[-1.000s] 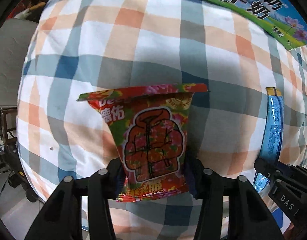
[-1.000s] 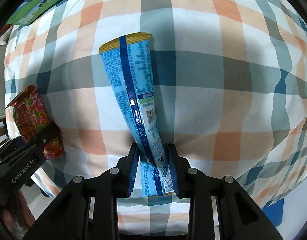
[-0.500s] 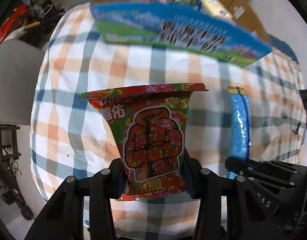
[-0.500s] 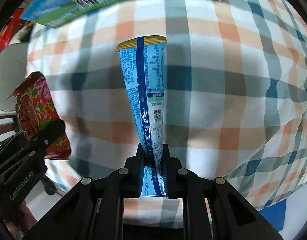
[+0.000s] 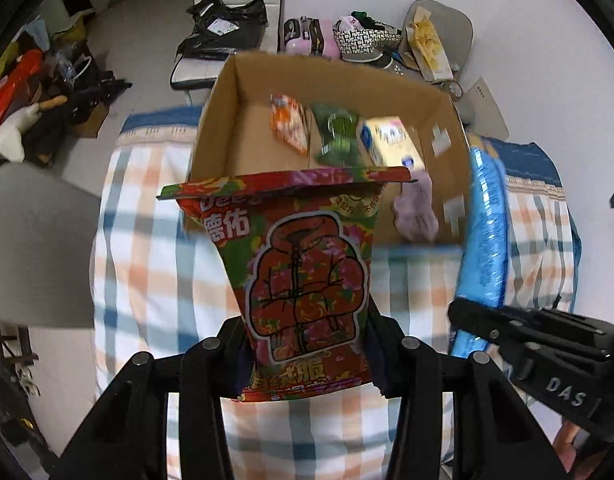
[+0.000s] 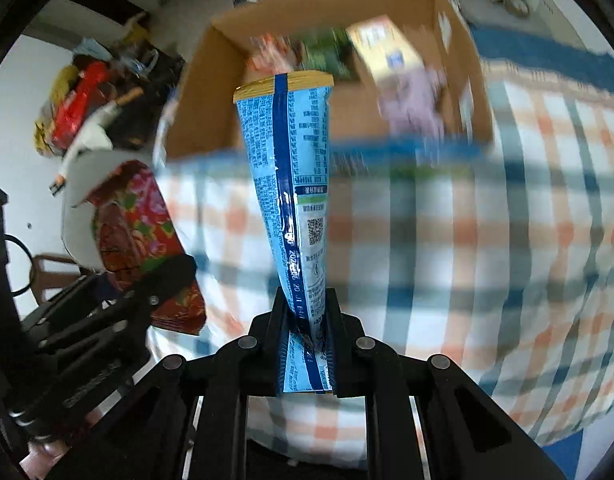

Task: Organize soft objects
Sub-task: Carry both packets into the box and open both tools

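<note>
My left gripper is shut on a red and green floral packet, held upright above the checked cloth. My right gripper is shut on a long blue packet, also upright. Each packet shows in the other view: the blue one at the right of the left wrist view, the floral one at the left of the right wrist view. Ahead stands an open cardboard box holding an orange packet, a green packet, a yellow pack and a lilac soft thing.
The box rests on the far part of the checked cloth. A grey chair back is at the left. Bags, a white seat and clutter lie on the floor beyond the box.
Both grippers have lifted and tilted up with their packets. The view went from the cloth close up to the open box and the room beyond. Both grips are unchanged.
</note>
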Available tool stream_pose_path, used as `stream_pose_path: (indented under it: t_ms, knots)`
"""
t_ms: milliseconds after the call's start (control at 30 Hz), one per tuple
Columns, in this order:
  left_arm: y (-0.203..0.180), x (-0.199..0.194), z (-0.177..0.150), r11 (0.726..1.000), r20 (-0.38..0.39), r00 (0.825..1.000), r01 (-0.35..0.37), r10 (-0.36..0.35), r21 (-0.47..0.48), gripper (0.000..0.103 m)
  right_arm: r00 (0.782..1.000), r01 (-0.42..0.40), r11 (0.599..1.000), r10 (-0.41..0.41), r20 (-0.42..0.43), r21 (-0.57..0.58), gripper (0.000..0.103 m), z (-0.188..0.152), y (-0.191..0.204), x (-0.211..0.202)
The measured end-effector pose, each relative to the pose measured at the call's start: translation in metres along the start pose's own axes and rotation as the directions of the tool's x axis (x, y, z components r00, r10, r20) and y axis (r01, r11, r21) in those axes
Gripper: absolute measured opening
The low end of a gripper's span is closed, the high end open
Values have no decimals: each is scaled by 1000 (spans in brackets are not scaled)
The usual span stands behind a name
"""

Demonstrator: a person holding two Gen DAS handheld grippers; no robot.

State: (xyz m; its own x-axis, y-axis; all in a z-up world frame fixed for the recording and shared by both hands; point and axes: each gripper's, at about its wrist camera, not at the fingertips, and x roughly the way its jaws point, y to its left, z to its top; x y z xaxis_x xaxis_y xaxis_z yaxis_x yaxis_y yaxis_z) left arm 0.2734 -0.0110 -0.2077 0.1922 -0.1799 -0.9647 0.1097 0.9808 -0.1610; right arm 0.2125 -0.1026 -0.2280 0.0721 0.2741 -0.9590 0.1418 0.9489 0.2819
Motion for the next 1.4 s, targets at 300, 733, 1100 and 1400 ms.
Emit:
stream_pose_path:
  t_ms: [300,733,1100,1400]
  knots:
    - [17,53,87,999,-113,993,-41,42,5,42,998,37,999,-39,53,35,17,115,5,-16]
    - [30,157,122,999,-332,943,-33,33,7,43,986,158,980,-149,-79,119,17,196,-33,88]
    - [29,178,127,997,-382,921,-73,73,14,45,967,204,970,-179,-184,129,21,215,-54,137]
    - [27,142,122,998,-321,945,-70,64,-8,49,967,205,973,-185,-175,105,51,215,-56,121]
